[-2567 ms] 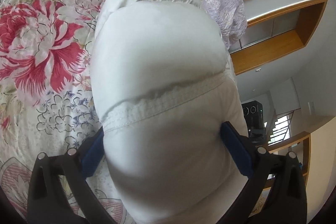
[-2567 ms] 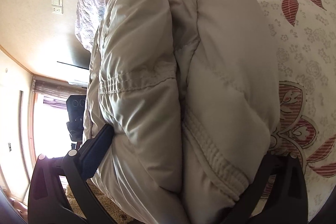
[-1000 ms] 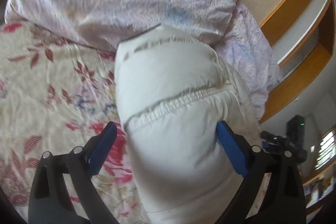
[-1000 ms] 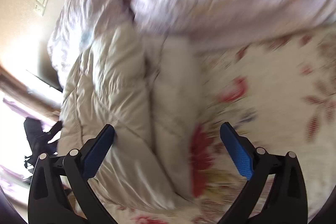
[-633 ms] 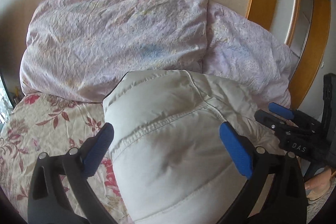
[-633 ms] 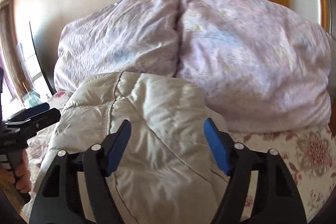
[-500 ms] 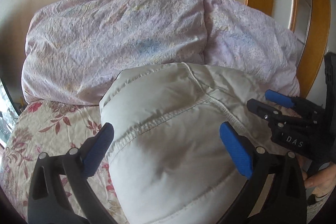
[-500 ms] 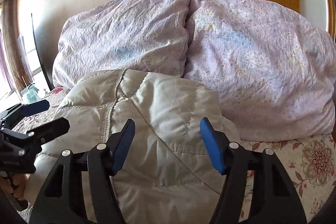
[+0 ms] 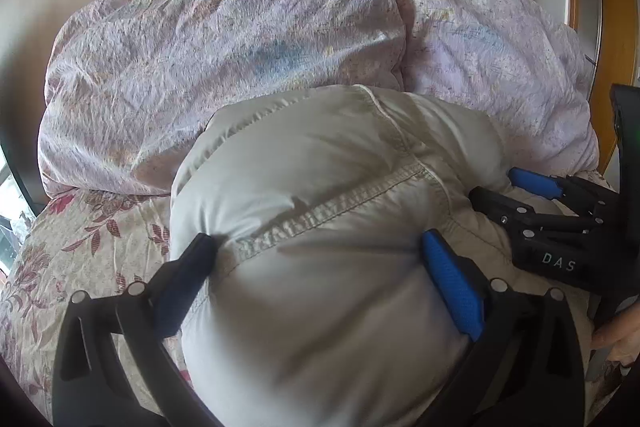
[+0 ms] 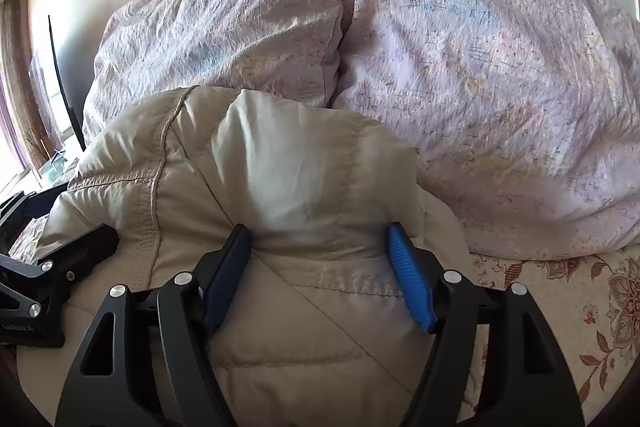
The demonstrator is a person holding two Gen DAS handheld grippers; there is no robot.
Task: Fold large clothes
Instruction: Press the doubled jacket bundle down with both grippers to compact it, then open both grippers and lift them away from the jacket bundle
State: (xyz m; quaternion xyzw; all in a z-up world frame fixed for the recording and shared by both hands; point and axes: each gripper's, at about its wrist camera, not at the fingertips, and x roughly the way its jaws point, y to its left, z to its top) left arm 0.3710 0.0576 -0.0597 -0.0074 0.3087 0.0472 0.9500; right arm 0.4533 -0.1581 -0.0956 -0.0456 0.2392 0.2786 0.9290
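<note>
— Left wrist view first, going left to right: what do you see?

— Flowered bedsheet (image 9: pixel 80 247) at the far left, two lilac pillows (image 9: pixel 224 67) against the wall behind, and a folded cream padded jacket (image 9: pixel 320 227) bulging up in the middle. The left gripper (image 9: pixel 320 255) has its fingers (image 9: pixel 452 279) spread as wide as they go, one on each side of the bundle, both pressing into the fabric, so it holds the jacket. At the right edge the right gripper (image 9: pixel 532 195) comes in from the side, with a bit of the person's hand (image 9: pixel 616 335) behind it.

— And the right wrist view?

— At the left edge the left gripper (image 10: pixel 48 239) lies against the jacket (image 10: pixel 280 167). Centre, the right gripper (image 10: pixel 320 255) has a thick fold of the jacket between its fingers (image 10: pixel 408 279); they sit at a middling width and are easing apart, though both pads dent the cloth. Behind stand the pillows (image 10: pixel 480 87), and the bedsheet (image 10: pixel 580 307) shows at the lower right.

— Where is the jacket, then?

— On the bed, its far end touching the pillows, gripped on both sides.
</note>
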